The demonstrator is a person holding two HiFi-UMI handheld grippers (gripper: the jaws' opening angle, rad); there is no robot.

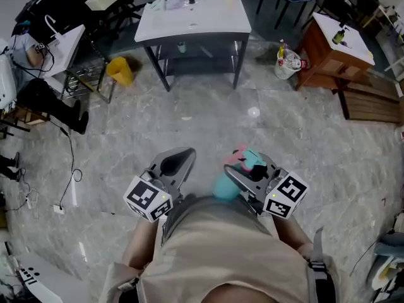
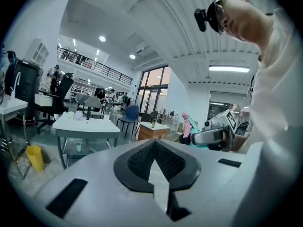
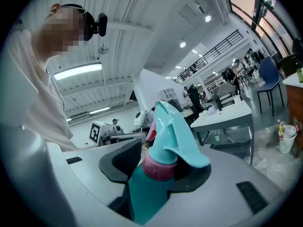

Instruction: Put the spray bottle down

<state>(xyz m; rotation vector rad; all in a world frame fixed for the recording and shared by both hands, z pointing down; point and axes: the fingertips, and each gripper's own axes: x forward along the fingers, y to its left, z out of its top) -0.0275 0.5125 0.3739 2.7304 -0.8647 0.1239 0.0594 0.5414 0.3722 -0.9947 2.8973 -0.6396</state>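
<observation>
A teal spray bottle with a pink collar and a teal trigger head stands upright between the jaws of my right gripper, which is shut on it just below the collar. In the right gripper view the bottle fills the middle, with a black pad on either side of its neck and my right gripper closed around it. My left gripper is held level beside it, to the left, with its jaws together and nothing in them. In the left gripper view its pads meet at a point. Both are held in front of the person's waist, above the floor.
A white table with small items stands straight ahead across the grey marble floor. A brown wooden table and a white bucket are at the right, a yellow bin and cables at the left.
</observation>
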